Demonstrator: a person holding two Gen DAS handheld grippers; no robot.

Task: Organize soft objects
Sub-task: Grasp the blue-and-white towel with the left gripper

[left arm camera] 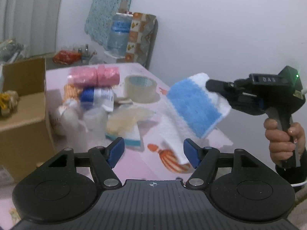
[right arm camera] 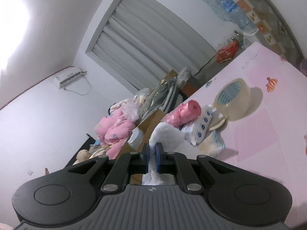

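1. Left tongs (left arm camera: 153, 150): blue pads spread wide apart, nothing between them, pointing downward.
2. Right tongs (right arm camera: 152, 151): pads pinched close on a fold of white cloth (right arm camera: 167, 136), held raised, nearly level.
3. A hand (left arm camera: 284, 140) wraps the right handle.

both grippers share one build: a ribbed dark grey body, two round black discs at its sides, black linkage arms with silver rivets, and blue pads on the fingers. the left gripper (left arm camera: 153, 151) bears a small crosshair mark on its front edge. the right gripper (right arm camera: 152, 159) has a black pistol handle, a green light and pale lettering, perhaps "das". the hand (left arm camera: 282, 140) shows a dark cuff; a white cable runs below.
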